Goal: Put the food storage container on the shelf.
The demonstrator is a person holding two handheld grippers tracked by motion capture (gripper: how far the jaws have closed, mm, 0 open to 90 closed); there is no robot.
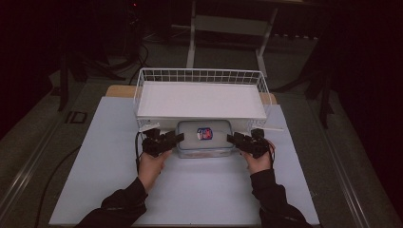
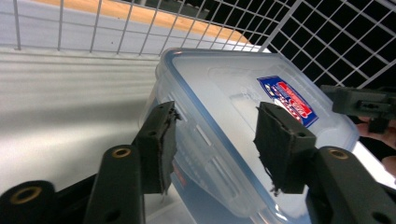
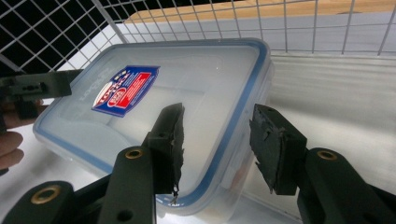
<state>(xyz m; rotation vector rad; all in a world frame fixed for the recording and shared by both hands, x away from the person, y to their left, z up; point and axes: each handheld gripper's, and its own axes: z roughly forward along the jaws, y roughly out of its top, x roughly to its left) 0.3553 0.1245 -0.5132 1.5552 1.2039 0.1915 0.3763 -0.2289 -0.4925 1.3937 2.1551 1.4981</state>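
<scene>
High view, item one: clear plastic box (image 1: 205, 138) with a blue-edged lid and a red and blue label (image 1: 205, 133), lying flat on the pale table sheet (image 1: 199, 190), its far part tucked under the front of the white wire basket (image 1: 199, 97). The basket stands at the far side of the table on a wooden board (image 1: 119, 90).

Item two: my left gripper (image 1: 172, 140), at the left short end of the box. In the left gripper view, the box (image 2: 243, 121) lies between the two black pads (image 2: 161, 144); one sits beside the side wall with its clip, the other over the lid near the label (image 2: 288, 100). I cannot tell whether the pads press on the box, so I cannot call this a grip.

Item three: my right gripper (image 1: 235, 139), at the right short end. In the right gripper view, one pad (image 3: 170, 140) lies over the lid (image 3: 187, 93) and the other stands just outside the blue rim, with a visible gap to the wall. Jaws apart, straddling the end of the box, not clamped on it.

Item four: my other gripper's tip (image 3: 39, 86), seen across the box in the right gripper view, with wire mesh (image 3: 56, 28) behind.
</scene>
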